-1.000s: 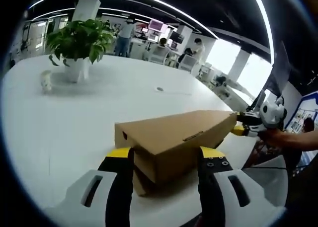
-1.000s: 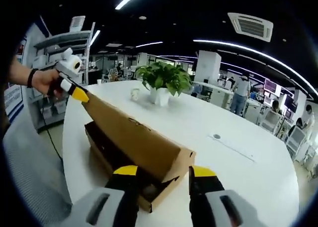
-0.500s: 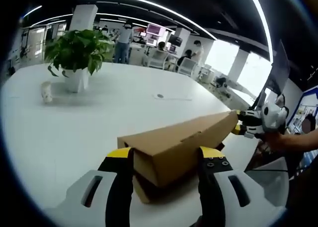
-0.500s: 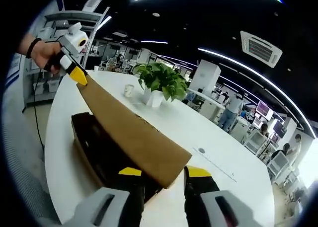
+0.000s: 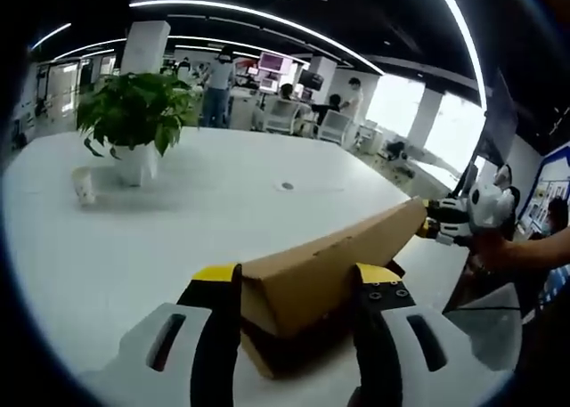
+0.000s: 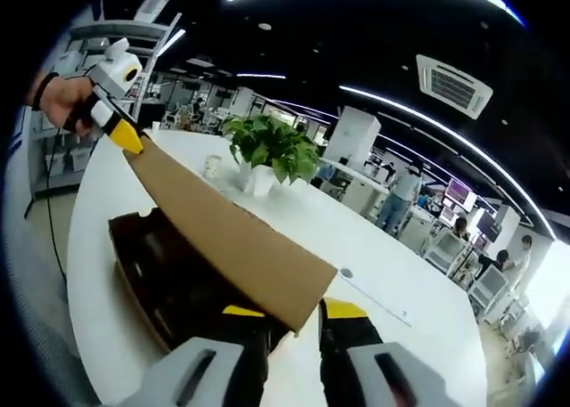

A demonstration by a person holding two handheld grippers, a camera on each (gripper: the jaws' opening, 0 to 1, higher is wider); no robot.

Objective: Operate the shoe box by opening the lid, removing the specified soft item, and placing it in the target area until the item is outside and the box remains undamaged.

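Both tools clamped on opposite ends of cardboard lid, left tool, right tool; shoe box open near surface edge.

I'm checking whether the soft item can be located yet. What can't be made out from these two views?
- Contents of the shoe box: right gripper view, the inside is a dark mass, no item distinguishable.
- Box interior: left gripper view, hidden behind the raised lid.
- Right gripper: jaws sit close at the lid's end; the lid covers their tips, so contact is unclear.
- Small cup by the potted plant: too small to detail.
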